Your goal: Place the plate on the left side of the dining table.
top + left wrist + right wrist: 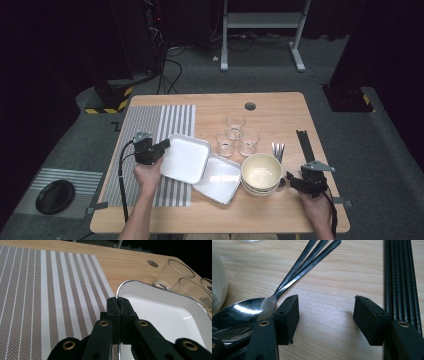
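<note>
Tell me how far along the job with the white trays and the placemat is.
Done: nothing sits fully on the striped placemat yet. In hand: the left gripper is shut on the rim of the upper white tray, which lies partly over the placemat and overlaps the second tray. Left: the stacked bowls, glasses and spoons; the right gripper is open over bare wood beside the spoons.

We note a white square tray, metal-rimmed, shallow, tilted partly on the striped placemat, its right edge overlapping a second white tray.
</note>
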{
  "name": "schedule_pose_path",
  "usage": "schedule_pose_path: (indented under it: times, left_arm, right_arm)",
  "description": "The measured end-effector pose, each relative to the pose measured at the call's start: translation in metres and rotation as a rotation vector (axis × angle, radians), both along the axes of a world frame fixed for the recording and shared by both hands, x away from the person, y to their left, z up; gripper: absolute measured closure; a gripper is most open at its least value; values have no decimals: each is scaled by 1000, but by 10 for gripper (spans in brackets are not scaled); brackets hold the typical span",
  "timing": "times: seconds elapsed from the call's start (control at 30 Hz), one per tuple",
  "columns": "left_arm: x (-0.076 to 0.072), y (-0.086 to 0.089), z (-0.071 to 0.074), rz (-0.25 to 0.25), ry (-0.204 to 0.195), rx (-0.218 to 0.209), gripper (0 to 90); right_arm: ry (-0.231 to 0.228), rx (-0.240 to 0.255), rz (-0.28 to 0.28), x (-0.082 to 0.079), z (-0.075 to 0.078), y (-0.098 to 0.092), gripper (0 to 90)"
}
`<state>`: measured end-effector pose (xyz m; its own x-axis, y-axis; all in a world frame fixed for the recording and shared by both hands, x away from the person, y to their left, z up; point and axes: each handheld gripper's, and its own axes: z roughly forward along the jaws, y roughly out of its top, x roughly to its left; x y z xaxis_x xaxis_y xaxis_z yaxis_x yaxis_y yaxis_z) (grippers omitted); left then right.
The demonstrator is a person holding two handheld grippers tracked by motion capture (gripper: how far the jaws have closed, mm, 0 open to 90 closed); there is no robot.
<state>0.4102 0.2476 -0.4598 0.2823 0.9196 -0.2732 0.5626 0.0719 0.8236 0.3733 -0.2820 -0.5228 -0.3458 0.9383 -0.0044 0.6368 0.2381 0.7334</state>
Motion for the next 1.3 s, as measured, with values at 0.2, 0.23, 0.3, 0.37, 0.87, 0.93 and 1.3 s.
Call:
schedule_pose_path:
  times: [0.2, 0.23, 0.3, 0.37, 0.87, 0.93, 1.3]
  left_arm:
    - [-2, 3, -1, 26, 6, -17, 888]
    - [-2, 2, -1, 32, 8, -29, 888]
    - [-2, 6, -1, 18, -1, -4, 888]
    - [-3, 7, -1, 21, 0, -2, 888]
    - [-6, 19, -1, 53, 3, 6, 888]
    - [-6, 20, -1, 62, 3, -1, 888]
    - [-8, 29, -2, 83, -2, 7, 888]
  right_arm:
    - [0, 0, 1, 0, 0, 0, 374]
    - [1, 3, -3, 0, 0, 0, 374]
    - [2, 3, -3, 0, 0, 0, 374]
    - [2, 2, -2, 0, 0, 0, 375]
    - [0, -1, 1, 0, 0, 0, 375]
    - [-3, -1, 0, 0, 0, 0, 374]
    - [-3, 0, -1, 0, 0, 0, 375]
